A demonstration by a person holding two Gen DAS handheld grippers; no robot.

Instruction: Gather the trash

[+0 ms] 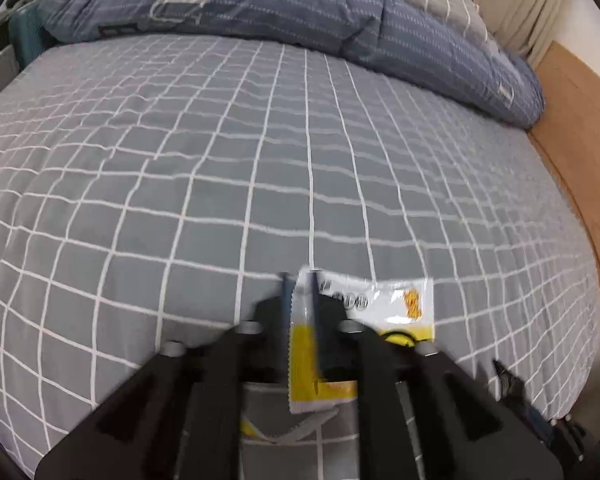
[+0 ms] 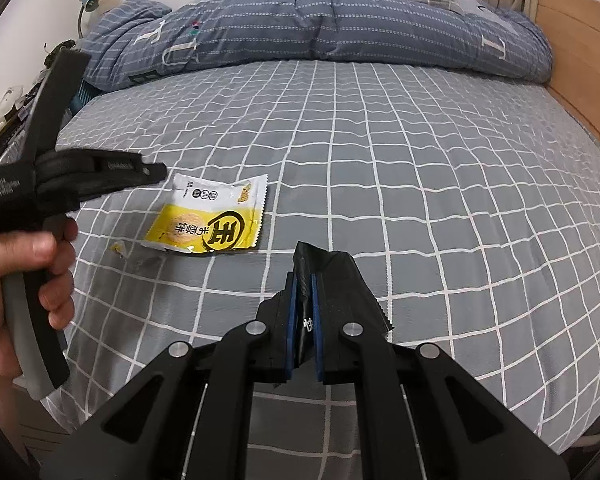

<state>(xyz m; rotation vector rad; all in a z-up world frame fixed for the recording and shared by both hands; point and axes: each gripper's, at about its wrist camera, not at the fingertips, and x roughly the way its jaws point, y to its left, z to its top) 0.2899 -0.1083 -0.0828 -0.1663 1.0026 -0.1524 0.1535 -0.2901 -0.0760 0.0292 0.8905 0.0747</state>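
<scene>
R gripper (image 2: 305,300) clamped tight on black wrapper (image 2: 332,276). Yellow/white snack wrapper (image 2: 212,216) flat on bed (image 2: 420,184), just ahead-left of it. L gripper (image 1: 300,304) part open, pads straddling wrapper's edge w/o visibly pinching.

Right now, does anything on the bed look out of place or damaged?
Yes: a yellow snack wrapper lies on the checked sheet, one end torn open, with small scraps scattered beside it.
</scene>
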